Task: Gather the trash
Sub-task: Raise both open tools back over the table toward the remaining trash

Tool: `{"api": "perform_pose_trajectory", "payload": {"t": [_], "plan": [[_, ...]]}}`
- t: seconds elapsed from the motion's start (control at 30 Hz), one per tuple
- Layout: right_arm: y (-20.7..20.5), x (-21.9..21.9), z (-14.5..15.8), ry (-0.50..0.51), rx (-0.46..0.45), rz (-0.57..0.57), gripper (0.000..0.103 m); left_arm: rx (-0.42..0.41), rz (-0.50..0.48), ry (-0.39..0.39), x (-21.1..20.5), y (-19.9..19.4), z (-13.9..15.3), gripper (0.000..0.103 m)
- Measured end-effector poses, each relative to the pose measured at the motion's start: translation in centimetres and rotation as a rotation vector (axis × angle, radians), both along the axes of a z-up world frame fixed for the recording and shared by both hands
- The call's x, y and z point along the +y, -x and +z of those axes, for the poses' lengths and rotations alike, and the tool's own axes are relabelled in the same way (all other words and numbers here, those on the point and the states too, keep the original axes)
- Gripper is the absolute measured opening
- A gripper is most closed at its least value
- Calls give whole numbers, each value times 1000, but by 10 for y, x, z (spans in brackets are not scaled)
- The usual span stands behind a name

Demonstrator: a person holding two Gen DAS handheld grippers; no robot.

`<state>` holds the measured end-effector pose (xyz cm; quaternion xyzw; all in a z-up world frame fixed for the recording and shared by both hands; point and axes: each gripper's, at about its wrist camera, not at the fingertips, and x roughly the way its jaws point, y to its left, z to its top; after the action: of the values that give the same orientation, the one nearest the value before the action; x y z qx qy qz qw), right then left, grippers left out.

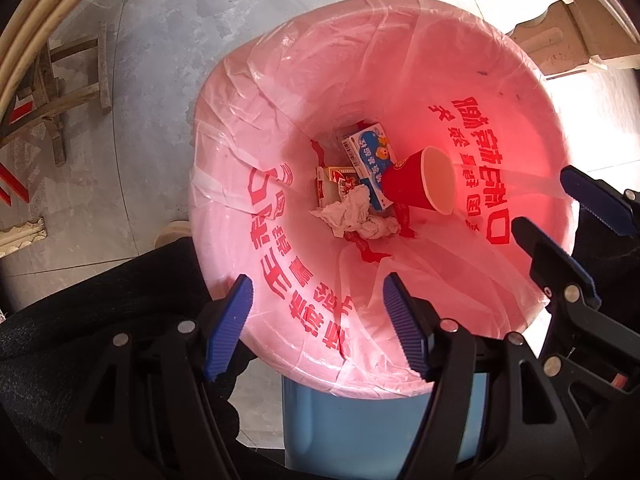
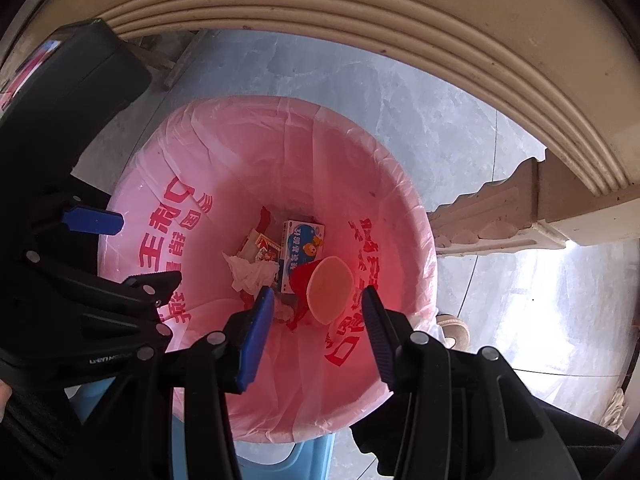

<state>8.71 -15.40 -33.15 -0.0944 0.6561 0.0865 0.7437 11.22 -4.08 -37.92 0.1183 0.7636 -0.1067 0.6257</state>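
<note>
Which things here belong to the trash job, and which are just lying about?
Job: bin with pink liner, red paper cup, blue-white box, crumpled tissue, small red packet.
Lying about: wooden stool, cream furniture leg.

Grey marble floor (image 1: pixel 160 40), wooden stool (image 1: pixel 60 92) upper left, beige ridged table edge (image 2: pixel 440 40), carved table leg (image 2: pixel 500 204), shoe (image 2: pixel 454 330).

Setting read as a home living or dining room: grey marble-look tiled floor (image 1: pixel 160 80), cream table edge (image 2: pixel 400 40) with ribbed moulding and carved leg (image 2: pixel 500 200), wooden stool (image 1: pixel 60 92) far left, pink-lined waste bin (image 1: pixel 400 32).
</note>
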Motion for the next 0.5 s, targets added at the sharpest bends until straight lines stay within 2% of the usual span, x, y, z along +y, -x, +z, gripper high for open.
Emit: {"api": "perform_pose_trajectory", "payload": {"t": [0.17,0.23,0.27,0.43,0.5], "plan": [[4,-1,16,-28,-34,-16,46,-61,4,7,2,3,16,66],[9,-1,28,-43,-61,-14,49,-99,3,10,4,7,31,66],[13,-1,36,-61,-78,-11,56,-122,2,23,6,10,41,66],[41,-1,102,-118,-220,31,73,-257,-31,85,17,30,109,70],[51,-2,135,-134,-289,56,83,-316,-41,99,24,38,143,77]]}}
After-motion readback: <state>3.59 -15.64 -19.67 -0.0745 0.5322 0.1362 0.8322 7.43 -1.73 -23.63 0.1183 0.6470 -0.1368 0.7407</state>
